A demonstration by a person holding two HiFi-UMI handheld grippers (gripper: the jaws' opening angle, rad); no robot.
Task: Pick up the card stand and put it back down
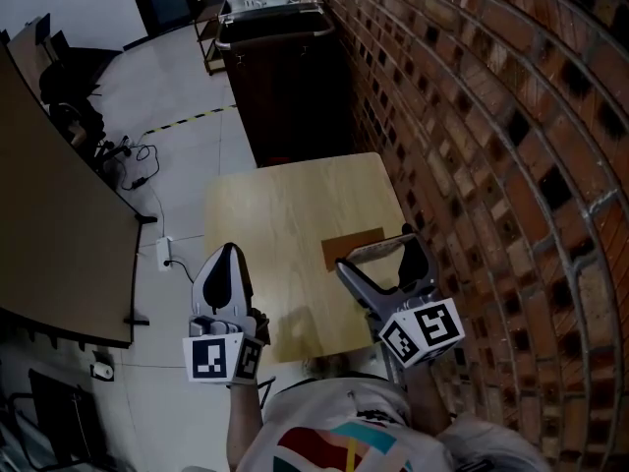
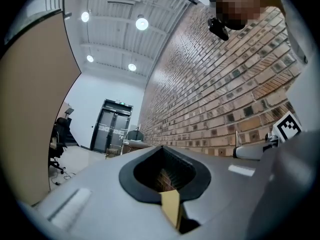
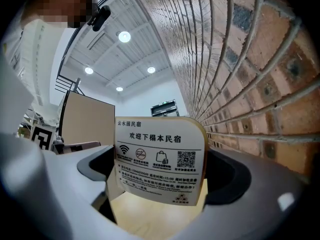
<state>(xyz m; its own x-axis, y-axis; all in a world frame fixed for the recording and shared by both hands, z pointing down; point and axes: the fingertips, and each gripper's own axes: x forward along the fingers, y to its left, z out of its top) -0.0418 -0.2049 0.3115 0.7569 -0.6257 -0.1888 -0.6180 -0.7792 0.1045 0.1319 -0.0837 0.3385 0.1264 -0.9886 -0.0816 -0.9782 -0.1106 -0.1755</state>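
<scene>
The right tool (image 1: pixel 378 254) reaches forward over the table (image 1: pixel 285 214) near its right edge, on the side by the brick wall (image 1: pixel 472 116). Its marker cube sits back toward the person and the forearm runs up from the table's near edge. In the right gripper view its jaws close narrowly on the card stand (image 3: pixel 160 159), one on each side edge of the printed card. The card stands nearly upright with its printed face toward the camera and the table top showing below it. Whether its foot touches the table cannot be told.

The left tool (image 1: pixel 228 254) is held over the table's near left corner, pointing forward. Its jaws are pressed together on nothing, with only a sliver of table showing at the seam.
</scene>
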